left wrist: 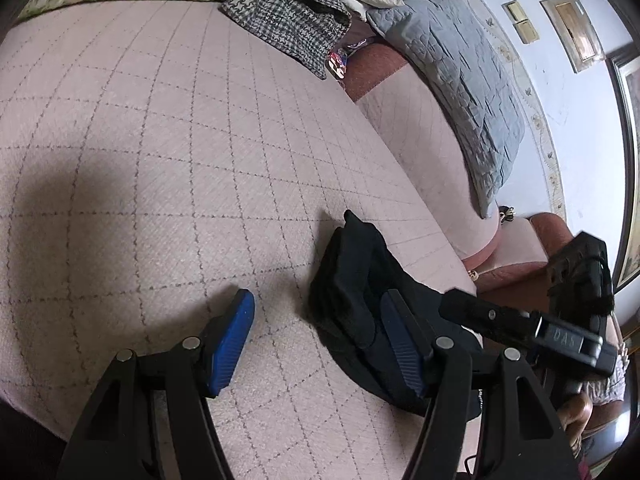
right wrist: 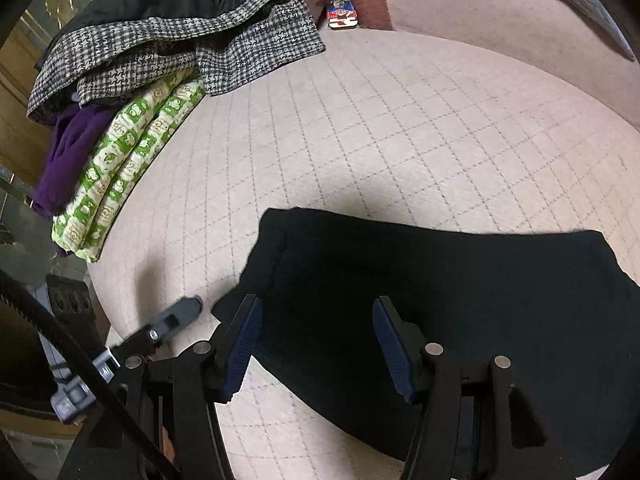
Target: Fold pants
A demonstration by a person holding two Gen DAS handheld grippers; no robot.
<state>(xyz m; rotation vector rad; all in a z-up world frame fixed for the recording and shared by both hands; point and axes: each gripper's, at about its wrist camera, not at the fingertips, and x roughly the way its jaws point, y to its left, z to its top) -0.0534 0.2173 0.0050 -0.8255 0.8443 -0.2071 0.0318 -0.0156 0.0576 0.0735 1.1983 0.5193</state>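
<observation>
The black pants (right wrist: 460,300) lie folded into a broad flat rectangle on the pink quilted bed cover (right wrist: 360,128). In the left wrist view they show as a dark bundle (left wrist: 356,280) at the bed's right edge. My left gripper (left wrist: 320,320) is open, its right finger over the pants' edge, its left finger over bare cover. My right gripper (right wrist: 316,328) is open and empty, hovering just above the near left part of the pants. The other gripper shows in each view, at the right (left wrist: 560,332) and at the lower left (right wrist: 160,328).
A houndstooth coat (right wrist: 180,48), a purple garment (right wrist: 76,148) and a green-patterned quilt (right wrist: 124,168) are piled at the bed's far side. A grey quilted blanket (left wrist: 460,80) hangs over the pink sofa back. A small colourful packet (right wrist: 340,12) lies by the cushion.
</observation>
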